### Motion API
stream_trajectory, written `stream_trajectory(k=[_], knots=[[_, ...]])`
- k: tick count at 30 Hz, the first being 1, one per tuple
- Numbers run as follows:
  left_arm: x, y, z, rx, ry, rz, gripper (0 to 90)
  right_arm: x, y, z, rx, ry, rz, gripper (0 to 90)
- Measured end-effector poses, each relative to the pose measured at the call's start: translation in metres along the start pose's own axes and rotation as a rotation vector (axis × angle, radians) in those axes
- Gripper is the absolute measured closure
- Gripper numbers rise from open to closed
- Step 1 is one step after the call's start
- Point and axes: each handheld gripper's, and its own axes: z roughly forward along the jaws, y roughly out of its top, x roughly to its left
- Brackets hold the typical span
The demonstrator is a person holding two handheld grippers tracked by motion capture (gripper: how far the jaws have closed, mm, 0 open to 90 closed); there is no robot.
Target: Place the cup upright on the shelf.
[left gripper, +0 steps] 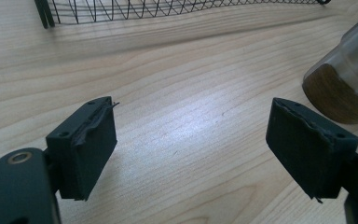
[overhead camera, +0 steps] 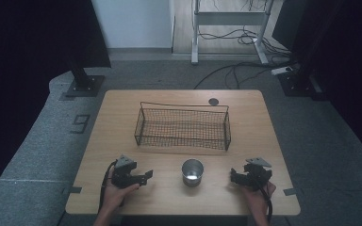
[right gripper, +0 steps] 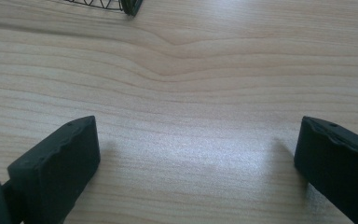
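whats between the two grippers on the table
A shiny metal cup stands upright between the left gripper and the right gripper, touching neither, as the high view shows.

The right gripper (right gripper: 193, 158) hangs low over the pale wooden table (right gripper: 205, 84), its two black jaws spread wide apart with nothing but bare wood grain between them. Well ahead of the left jaw, a dark corner of the wire mesh basket (right gripper: 121, 4) rests on the table.
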Motion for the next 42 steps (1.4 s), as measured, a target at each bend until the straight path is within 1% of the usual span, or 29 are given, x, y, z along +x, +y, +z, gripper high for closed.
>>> stream_trajectory(k=[4, 6, 9, 10, 13, 17, 20, 24, 27, 28, 29, 34, 42], knots=[[-0.001, 0.001, -0.002, -0.008, -0.003, 0.004, 16.4, 0.001, -0.001, -0.001, -0.003, -0.007, 0.006, 1.0], [-0.003, 0.003, -0.003, -0.017, -0.006, -0.008, 16.4, 0.001, -0.001, -0.001, -0.004, -0.008, 0.008, 1.1], [-0.008, 0.004, -0.006, -0.033, -0.011, 0.008, 16.6, 0.001, -0.001, -0.001, -0.003, -0.008, 0.009, 1.2], [-0.009, 0.005, -0.007, -0.046, -0.009, 0.010, 16.9, 0.001, -0.001, -0.001, -0.004, -0.008, 0.009, 1.3], [-0.014, 0.007, -0.008, -0.069, -0.019, 0.012, 17.7, 0.001, -0.001, -0.002, -0.004, -0.007, 0.008, 1.6], [-0.020, 0.010, -0.009, -0.082, -0.029, 0.018, 17.7, 0.000, -0.002, -0.002, -0.004, -0.006, 0.005, 1.9], [-0.025, 0.012, -0.009, -0.085, -0.035, 0.029, 17.7, 0.000, -0.002, -0.002, -0.004, -0.005, 0.004, 1.9], [-0.032, 0.015, -0.010, -0.090, -0.044, 0.033, 17.7, -0.001, -0.002, -0.002, -0.005, 0.001, -0.001, 1.9], [-0.037, 0.019, -0.009, -0.089, -0.061, 0.041, 17.6, -0.001, -0.002, -0.002, -0.005, 0.002, -0.002, 1.9], [-0.037, 0.019, -0.009, -0.089, -0.061, 0.041, 17.6, -0.001, -0.002, -0.002, -0.005, 0.002, -0.002, 1.9], [-0.041, 0.022, -0.008, -0.084, -0.070, 0.049, 17.3, -0.001, -0.002, -0.002, -0.005, 0.002, -0.002, 1.9], [-0.051, 0.026, -0.001, -0.075, -0.089, 0.066, 17.2, -0.001, -0.002, -0.002, -0.004, 0.002, -0.002, 1.9], [-0.061, 0.032, 0.001, -0.070, -0.111, 0.078, 16.3, -0.001, -0.002, -0.002, -0.005, 0.002, -0.002, 1.9]])
